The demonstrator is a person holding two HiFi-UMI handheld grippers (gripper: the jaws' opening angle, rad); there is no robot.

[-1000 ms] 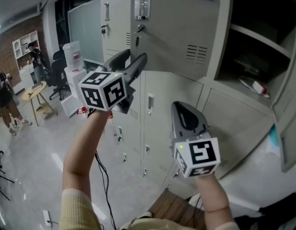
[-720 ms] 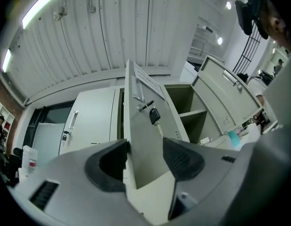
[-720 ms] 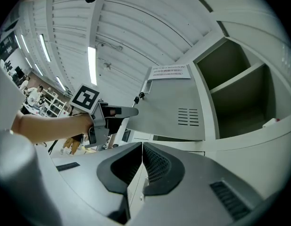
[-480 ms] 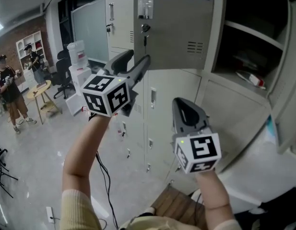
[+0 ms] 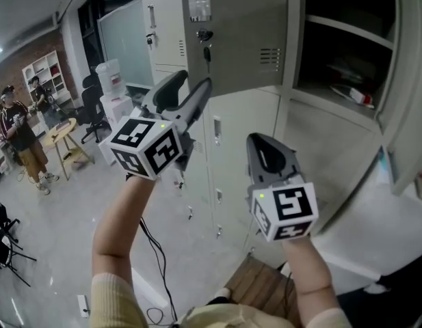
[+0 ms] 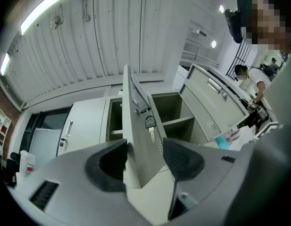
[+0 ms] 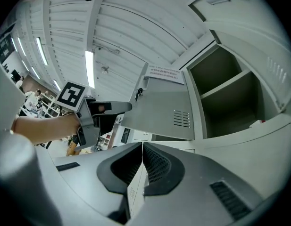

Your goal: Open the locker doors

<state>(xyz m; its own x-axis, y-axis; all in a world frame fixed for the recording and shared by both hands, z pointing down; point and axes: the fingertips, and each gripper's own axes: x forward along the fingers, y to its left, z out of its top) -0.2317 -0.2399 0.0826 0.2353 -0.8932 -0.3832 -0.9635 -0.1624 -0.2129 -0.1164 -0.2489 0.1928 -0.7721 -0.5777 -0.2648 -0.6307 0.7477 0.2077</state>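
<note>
A bank of grey lockers fills the head view. One upper locker door (image 5: 238, 39) stands swung out, with a key (image 5: 206, 36) in its lock. My left gripper (image 5: 193, 94) is raised at this door's lower edge. In the left gripper view the door (image 6: 136, 126) is seen edge-on, its lower corner between the open jaws of my left gripper (image 6: 143, 161), and the key (image 6: 150, 123) hangs from it. My right gripper (image 5: 265, 152) is lower, in front of the closed lower doors (image 5: 234, 149). Its pads meet on nothing, as seen on the right gripper (image 7: 142, 166).
The open compartment (image 5: 340, 53) has a shelf with small items. Another open door (image 5: 405, 94) hangs at the far right. A closed locker (image 5: 163, 26) is left of the open one. People (image 5: 19, 135), a round table (image 5: 57, 132), a water dispenser (image 5: 111, 91) and a floor cable (image 5: 152, 251) are at left.
The upper door looks narrower in the head view, swung further out. My left gripper stays at its lower edge. My right gripper has barely moved.
</note>
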